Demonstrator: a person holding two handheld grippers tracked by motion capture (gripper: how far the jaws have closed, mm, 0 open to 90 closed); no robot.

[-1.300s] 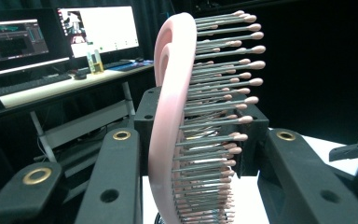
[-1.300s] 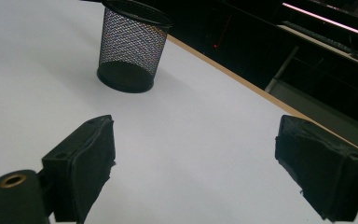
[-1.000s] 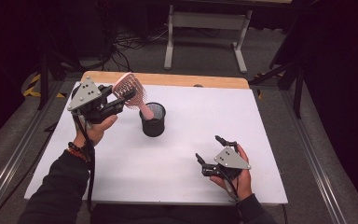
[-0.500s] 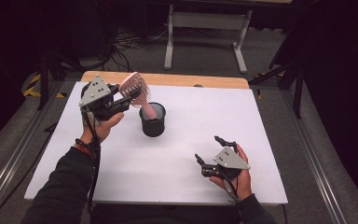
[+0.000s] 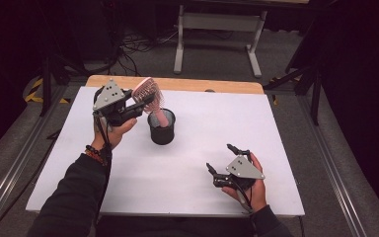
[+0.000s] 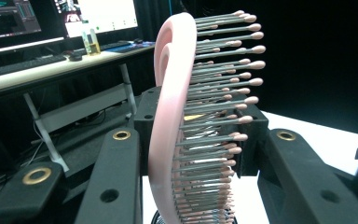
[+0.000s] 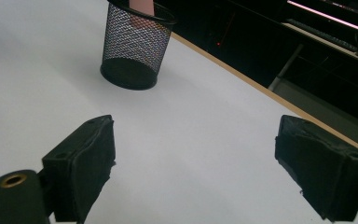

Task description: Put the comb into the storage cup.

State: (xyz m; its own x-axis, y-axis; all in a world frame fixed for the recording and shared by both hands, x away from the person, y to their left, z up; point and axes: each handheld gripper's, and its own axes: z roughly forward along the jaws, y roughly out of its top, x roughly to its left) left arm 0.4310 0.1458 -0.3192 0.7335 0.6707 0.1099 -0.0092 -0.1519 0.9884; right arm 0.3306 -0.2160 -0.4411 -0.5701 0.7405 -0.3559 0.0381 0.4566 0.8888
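A pink hairbrush [image 5: 146, 94] with grey, ball-tipped bristles stands almost upright, its handle [image 7: 142, 4] down inside a black mesh cup [image 5: 162, 128] on the white table [image 5: 217, 113]. My left gripper [image 5: 139, 102] is just left of the cup and shut on the hairbrush head. In the left gripper view the hairbrush [image 6: 168, 116] sits edge-on between the jaws, back to one side and bristles to the other. At the front right of the table my right gripper [image 5: 219, 157] rests open with nothing in it. The cup [image 7: 135, 46] stands well ahead of the right gripper [image 7: 193, 158].
A wooden strip [image 5: 177, 83] runs along the table's far edge. Behind it stands a grey metal frame [image 5: 217, 29] among floor cables. Metal rails [image 5: 325, 148] line both sides. A desk with monitors [image 6: 74, 18] lies beyond the table.
My left gripper has moved right toward the cup with the hairbrush. The brush now stands more upright, its handle lower in the cup. The right gripper has stayed put.
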